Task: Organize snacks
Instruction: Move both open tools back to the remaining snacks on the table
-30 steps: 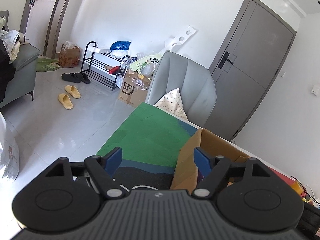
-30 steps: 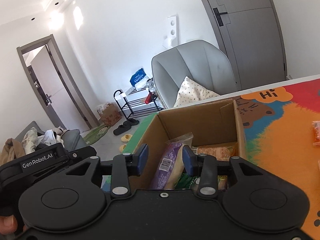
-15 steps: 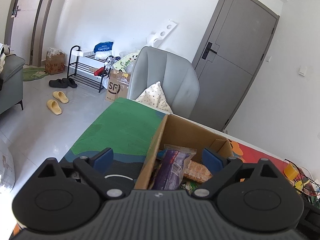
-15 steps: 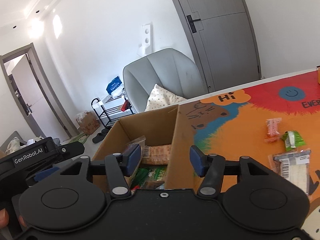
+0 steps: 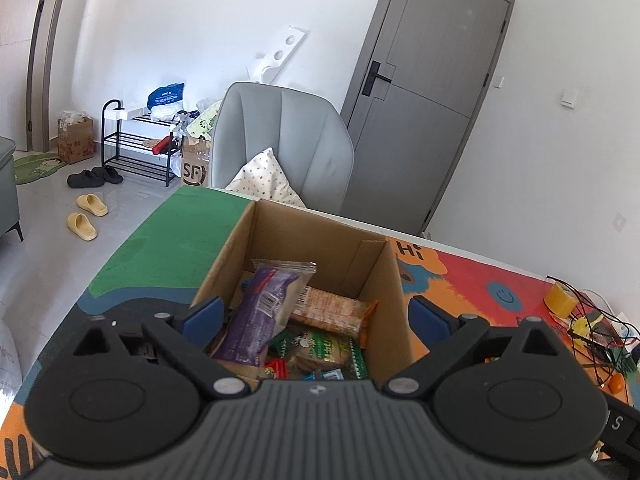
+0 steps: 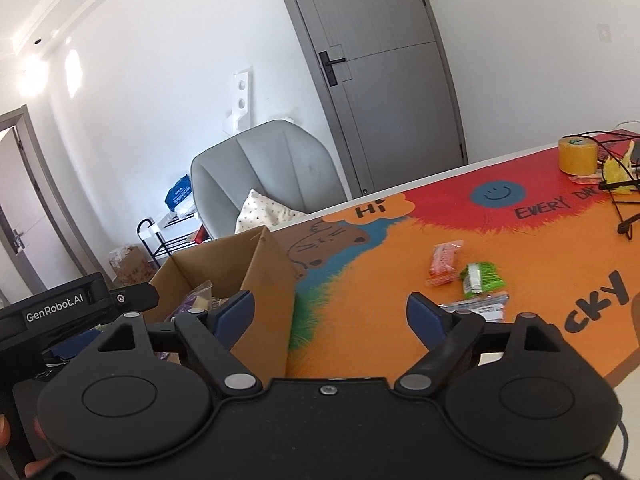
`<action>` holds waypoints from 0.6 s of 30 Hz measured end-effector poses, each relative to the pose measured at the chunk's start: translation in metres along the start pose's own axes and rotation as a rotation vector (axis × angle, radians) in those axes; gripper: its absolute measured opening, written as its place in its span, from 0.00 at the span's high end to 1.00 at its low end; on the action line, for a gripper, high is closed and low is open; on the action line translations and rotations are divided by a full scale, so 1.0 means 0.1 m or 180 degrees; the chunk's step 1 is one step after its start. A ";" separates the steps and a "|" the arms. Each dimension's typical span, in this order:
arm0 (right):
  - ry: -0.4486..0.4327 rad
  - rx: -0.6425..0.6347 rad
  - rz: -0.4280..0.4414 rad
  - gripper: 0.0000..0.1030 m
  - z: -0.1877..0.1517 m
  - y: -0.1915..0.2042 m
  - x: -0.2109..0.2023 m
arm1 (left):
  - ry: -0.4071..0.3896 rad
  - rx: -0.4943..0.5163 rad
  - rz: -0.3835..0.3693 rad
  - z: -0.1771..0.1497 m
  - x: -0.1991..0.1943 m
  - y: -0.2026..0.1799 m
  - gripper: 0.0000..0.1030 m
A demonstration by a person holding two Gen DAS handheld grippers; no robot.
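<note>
Packets point(image 6: 482, 278) lie loose on the worktop at one o'clock of the right claw point(image 6: 330, 312), whose empty jaws are opening; light, crinkly, slippery, best pinched across the flat middle.

Table point(image 6: 500, 372) covered by bright printed mat point(image 6: 384, 280): green at left, orange and red at right. Open cardboard box point(image 5: 384, 280) at frame centre in left view, snack packs inside. Right view, centre right: orange packet point(image 6: 442, 262), green packet point(image 6: 482, 278), clear packet point(image 6: 480, 306) loose on mat. Upper right: yellow tape roll point(image 6: 578, 156), black cables point(image 6: 620, 204).
</note>
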State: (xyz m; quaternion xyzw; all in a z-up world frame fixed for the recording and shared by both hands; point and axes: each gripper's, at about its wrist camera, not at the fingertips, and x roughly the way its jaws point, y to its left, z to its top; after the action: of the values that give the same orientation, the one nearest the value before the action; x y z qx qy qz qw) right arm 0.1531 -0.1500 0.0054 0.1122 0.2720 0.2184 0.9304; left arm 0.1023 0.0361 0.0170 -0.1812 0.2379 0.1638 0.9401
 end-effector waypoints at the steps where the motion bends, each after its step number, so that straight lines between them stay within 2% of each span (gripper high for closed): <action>1: -0.0006 0.0018 -0.0024 0.16 0.00 -0.04 -0.02 | 0.0002 0.0029 -0.0017 -0.01 -0.01 -0.04 0.04; 5: -0.0026 0.0062 -0.0124 0.11 -0.01 -0.19 -0.10 | 0.0031 0.0158 -0.0089 -0.07 -0.01 -0.23 0.03; 18: -0.0135 0.0256 -0.0395 0.10 -0.03 -0.81 -0.39 | 0.0116 0.0452 -0.0295 -0.28 0.04 -0.86 0.02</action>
State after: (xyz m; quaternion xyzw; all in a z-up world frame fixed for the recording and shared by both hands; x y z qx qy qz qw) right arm 0.1502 -0.2393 -0.0062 0.1369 0.2672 0.1468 0.9425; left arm 0.1282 -0.0503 0.0142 -0.1279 0.2574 0.0994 0.9526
